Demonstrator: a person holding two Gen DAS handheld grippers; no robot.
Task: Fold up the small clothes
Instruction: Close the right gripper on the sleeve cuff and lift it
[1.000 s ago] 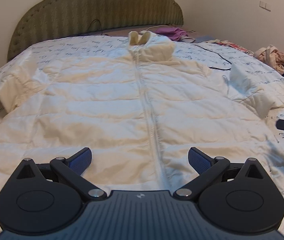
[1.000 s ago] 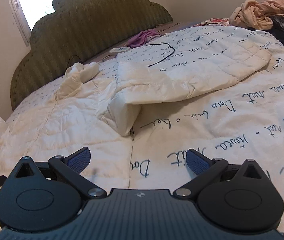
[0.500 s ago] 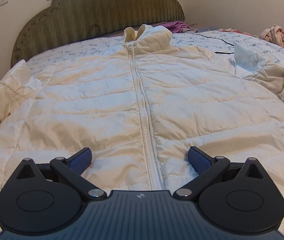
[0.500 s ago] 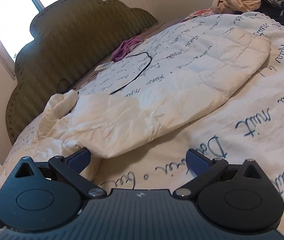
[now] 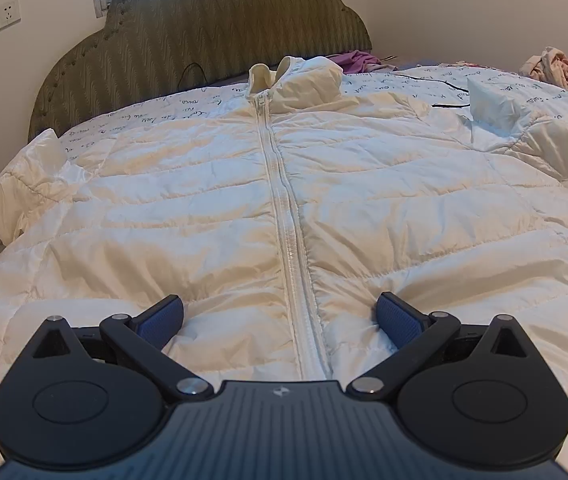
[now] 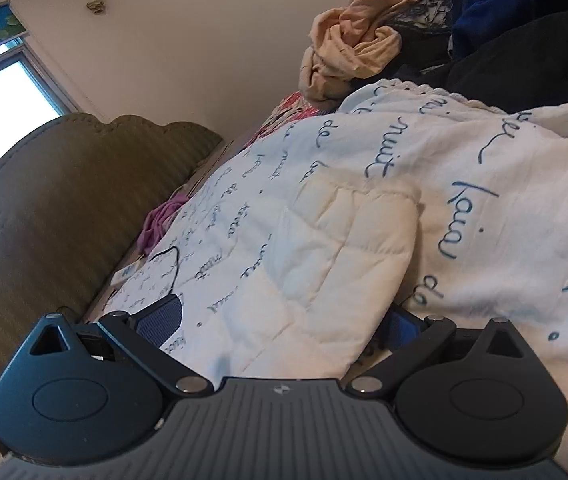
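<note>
A white quilted jacket (image 5: 220, 208) lies front up on the bed, zipped, collar toward the headboard. My left gripper (image 5: 280, 316) is open low over the jacket's hem, its blue pads (image 5: 162, 316) on either side of the zipper (image 5: 290, 240), holding nothing. The jacket's right sleeve (image 5: 524, 132) lies crumpled at the far right. In the right wrist view that sleeve (image 6: 324, 264) runs between the fingers of my open right gripper (image 6: 280, 324), which is rolled to one side. The sleeve covers part of the right pad (image 6: 402, 328); the cuff points away.
A white quilt with blue script (image 6: 504, 208) covers the bed below a green padded headboard (image 5: 204, 32). Peach clothes (image 6: 348, 48) and dark garments (image 6: 524, 52) are piled at the far corner. A purple garment (image 5: 358, 58) and a black cable (image 6: 170, 268) lie near the headboard.
The left gripper has moved lower and closer over the jacket's hem. The right gripper has advanced along the sleeve and rolled sideways, so the sleeve now lies between its open fingers.
</note>
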